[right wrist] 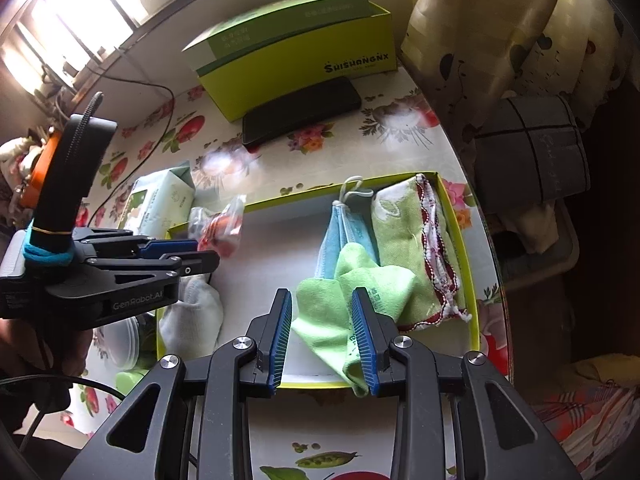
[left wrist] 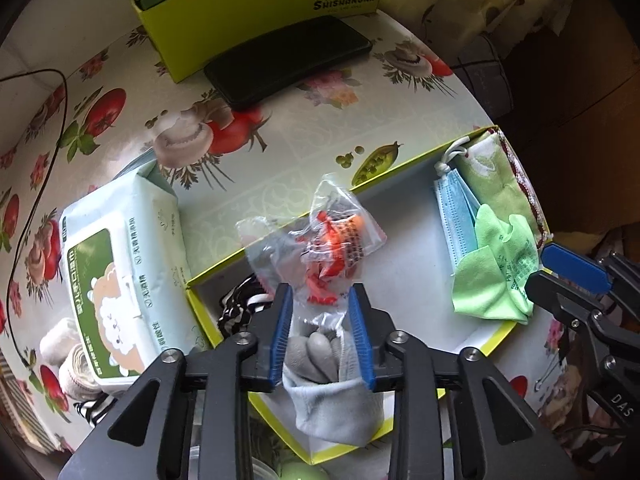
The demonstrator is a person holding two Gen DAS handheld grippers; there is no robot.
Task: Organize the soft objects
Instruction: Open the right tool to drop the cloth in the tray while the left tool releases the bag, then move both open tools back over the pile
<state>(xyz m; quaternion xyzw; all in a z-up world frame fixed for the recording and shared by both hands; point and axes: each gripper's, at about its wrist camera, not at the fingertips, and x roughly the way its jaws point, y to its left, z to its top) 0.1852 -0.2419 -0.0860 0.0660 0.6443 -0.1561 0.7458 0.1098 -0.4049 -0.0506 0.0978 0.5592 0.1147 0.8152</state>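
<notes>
- Inside the shallow yellow-rimmed box on the fruit-patterned tablecloth, we see the soft things gathered in two groups, well apart.
- At the right end of the box lie a green patterned towel, a blue face mask just beside it, and a light green cloth overlapping the mask's lower end.
- At the left end we see a grey-white sock, with a clear plastic packet of orange-red pieces above it and something black-and-white striped next to it.
- Our left gripper points steeply down over the sock; its jaws stand apart, the packet's lower end and the sock show between the blue pads, and we cannot make out the pads pressing on either.
- Our right gripper stands over the light green cloth with its jaws partly open; the cloth runs between them and against the right pad, but we cannot tell whether it is pinched.
- Outside the box, a pack of wet wipes lies to the left, and a dark phone rests against a green carton at the back.
</notes>
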